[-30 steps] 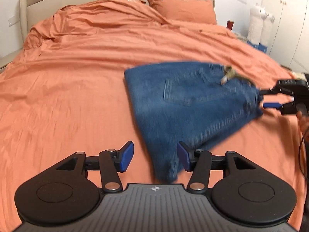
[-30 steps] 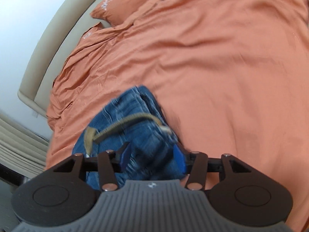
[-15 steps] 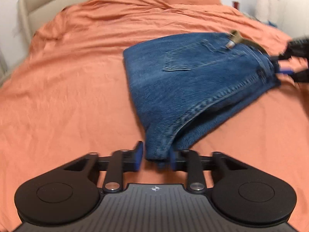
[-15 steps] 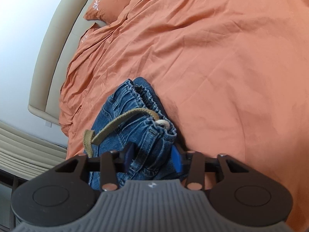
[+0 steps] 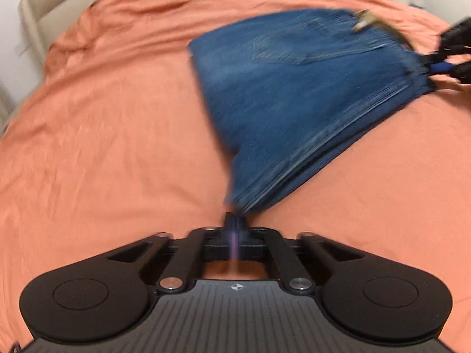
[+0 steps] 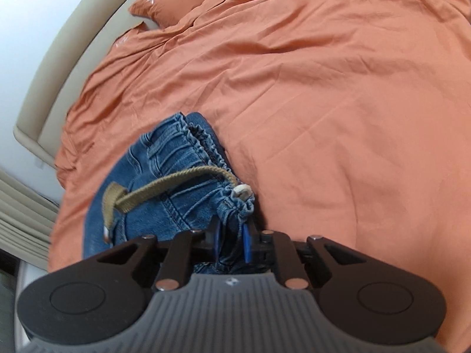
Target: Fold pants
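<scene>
Pants lie on bed, folded, long way running from left tool to right tool. Both just squeezed shut: L on near corner, R on waistband end. Both ends held, so next: lift together.

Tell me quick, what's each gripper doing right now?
Left gripper: just closed, pinching the jeans corner.
Right gripper: just closed on their gathered waistband.

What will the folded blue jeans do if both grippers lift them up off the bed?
The jeans will probably sag in the middle: soft denim, pinched only at two corners by the left gripper and right gripper. The stacked layers may slide apart. The loose drawstring will likely dangle.
</scene>
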Demonstrator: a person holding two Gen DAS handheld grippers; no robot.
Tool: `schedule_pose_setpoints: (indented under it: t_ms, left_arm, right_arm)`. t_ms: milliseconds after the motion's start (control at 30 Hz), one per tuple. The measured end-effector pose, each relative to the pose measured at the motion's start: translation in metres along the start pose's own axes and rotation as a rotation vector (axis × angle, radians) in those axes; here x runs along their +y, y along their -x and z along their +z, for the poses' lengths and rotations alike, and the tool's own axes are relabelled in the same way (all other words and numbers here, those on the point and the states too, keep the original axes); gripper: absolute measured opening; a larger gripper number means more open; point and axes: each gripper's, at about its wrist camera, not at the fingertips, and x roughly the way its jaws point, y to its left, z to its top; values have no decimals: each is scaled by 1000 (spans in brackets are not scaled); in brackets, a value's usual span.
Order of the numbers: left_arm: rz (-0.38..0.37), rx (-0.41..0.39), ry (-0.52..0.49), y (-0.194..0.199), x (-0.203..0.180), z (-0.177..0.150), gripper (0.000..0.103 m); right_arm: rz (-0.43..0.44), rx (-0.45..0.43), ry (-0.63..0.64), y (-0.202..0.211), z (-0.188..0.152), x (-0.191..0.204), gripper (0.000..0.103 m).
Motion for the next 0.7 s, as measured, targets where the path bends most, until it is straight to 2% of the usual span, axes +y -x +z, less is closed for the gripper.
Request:
schedule_pose_setpoints:
  t_ms: [200, 267, 333, 367, 600, 633, 700]
  left_arm:
    - [10, 18, 36, 15, 13, -2, 0]
    - [23, 17, 31, 21, 13, -3, 3]
    - [39, 17, 27, 27, 12, -3, 9]
    - [43, 15, 25, 31, 10, -4, 12]
    - [68, -8, 26, 52, 12, 4, 18]
    - [67, -15, 27, 55, 13, 7, 19]
    - [62, -29, 28, 61, 14, 12, 22]
  right_arm:
    - [-5, -15, 35, 1, -3, -1, 14]
    - [-12, -29, 67, 5, -6, 3, 20]
    - [-35, -49, 97, 10, -8, 6, 32]
    - [-46, -58, 108, 14, -9, 7, 32]
    - [-51, -136, 198, 48, -16, 18, 36]
    - [-48, -151, 207, 53, -17, 20, 40]
    - [-4, -178, 220, 64, -17, 22, 41]
